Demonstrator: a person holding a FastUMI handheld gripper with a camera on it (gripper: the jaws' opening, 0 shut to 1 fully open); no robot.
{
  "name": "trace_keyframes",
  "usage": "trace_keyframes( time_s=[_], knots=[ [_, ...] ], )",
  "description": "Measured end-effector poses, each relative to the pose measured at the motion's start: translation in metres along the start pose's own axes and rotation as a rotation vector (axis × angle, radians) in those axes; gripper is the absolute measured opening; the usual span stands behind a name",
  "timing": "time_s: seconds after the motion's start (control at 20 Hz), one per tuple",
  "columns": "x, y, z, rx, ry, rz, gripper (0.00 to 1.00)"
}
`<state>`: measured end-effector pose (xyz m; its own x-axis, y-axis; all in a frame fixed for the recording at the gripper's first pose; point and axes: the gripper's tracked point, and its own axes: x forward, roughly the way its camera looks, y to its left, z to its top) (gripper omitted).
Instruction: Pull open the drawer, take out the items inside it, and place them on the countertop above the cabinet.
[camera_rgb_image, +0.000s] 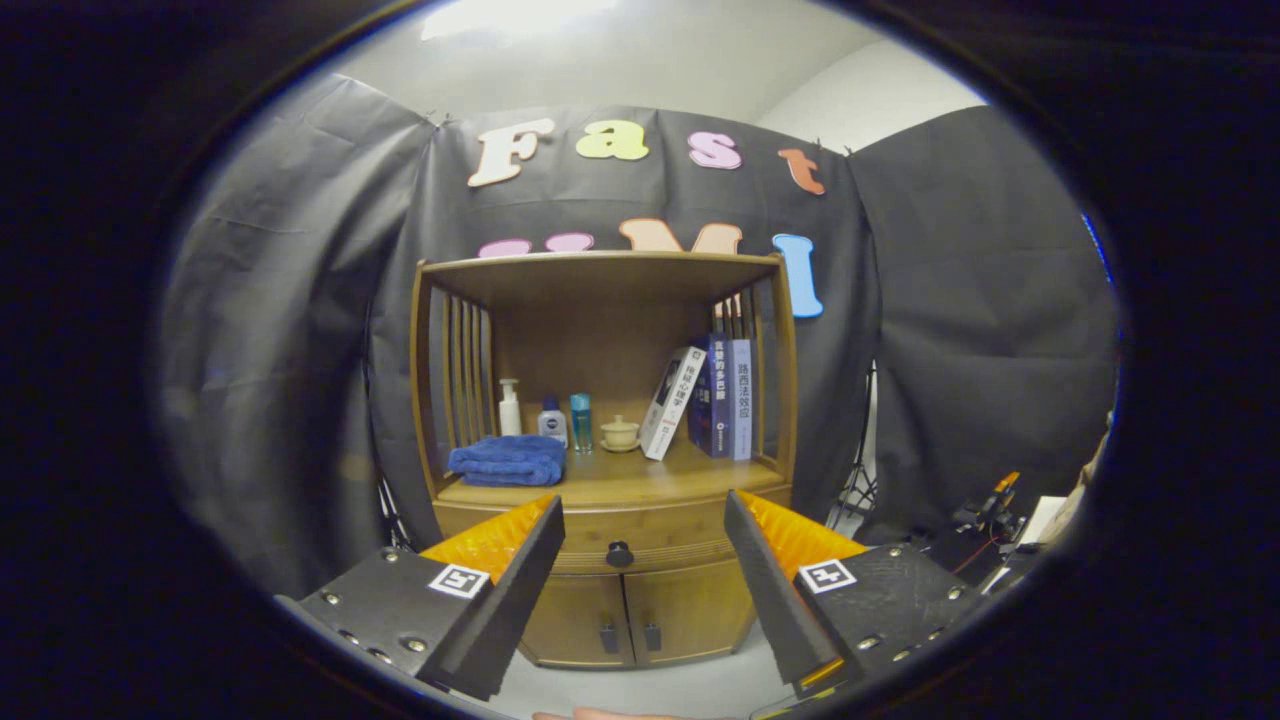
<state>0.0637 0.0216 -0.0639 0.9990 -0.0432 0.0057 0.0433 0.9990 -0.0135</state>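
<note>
The gripper (645, 515) is held with its fingers spread wide apart, and nothing is grasped between them. Straight ahead, seen through the gap between the fingers, a wooden cabinet (600, 400) stands against the black cloth wall. The drawer (610, 535) sits just under the countertop (640, 478) and is closed; its dark round knob (619, 553) is framed between the two fingers, well beyond their tips. What lies inside the drawer cannot be seen. Below it, two small doors (635, 612) are shut, each with a dark handle.

On the countertop a folded blue towel (508, 461) is laid toward the left. Behind it stand a white pump bottle (510, 408), a small white bottle with a blue cap (552, 420) and a slim teal bottle (581, 422), side by side. A small pale cup (620, 433) (set on a saucer) is placed near the middle. To the right, three books (712, 398) are kept, the white one leaning against the two upright blue ones.
</note>
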Motion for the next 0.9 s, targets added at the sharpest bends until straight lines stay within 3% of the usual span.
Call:
trace_keyframes(
  time_s=[0.5,0.65,0.8,0.9],
  knots=[
    [0.088,0.018,-0.084,-0.016,0.071,0.028,0.97],
    [0.128,0.020,-0.118,-0.045,0.094,0.006,0.97],
    [0.160,0.013,-0.160,-0.076,0.159,-0.080,0.97],
    [0.177,0.033,-0.184,-0.089,0.180,-0.012,0.98]
  ],
)
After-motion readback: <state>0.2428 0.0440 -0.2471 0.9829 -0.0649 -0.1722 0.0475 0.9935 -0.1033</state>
